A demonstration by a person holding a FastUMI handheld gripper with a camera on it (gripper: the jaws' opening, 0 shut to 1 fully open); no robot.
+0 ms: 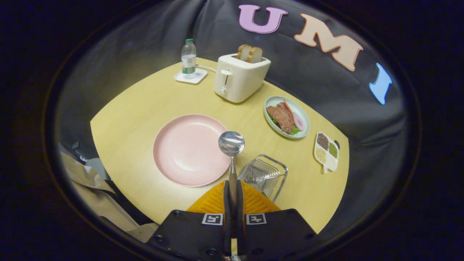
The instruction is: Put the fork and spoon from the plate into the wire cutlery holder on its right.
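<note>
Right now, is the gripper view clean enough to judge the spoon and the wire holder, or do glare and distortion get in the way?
Gripper view: fisheye bends the table edge; the spoon, clamped in the tongs, is sharp, with a bright glint on its bowl. The wire cutlery holder reads faintly, its thin wires pale against the tabletop. The pink plate has soft sheen, no washout.

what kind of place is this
Likely a mock breakfast table in a recording booth: a toaster holding bread, a food plate, and a spoon gripped in the jaws above a pink plate.
</note>
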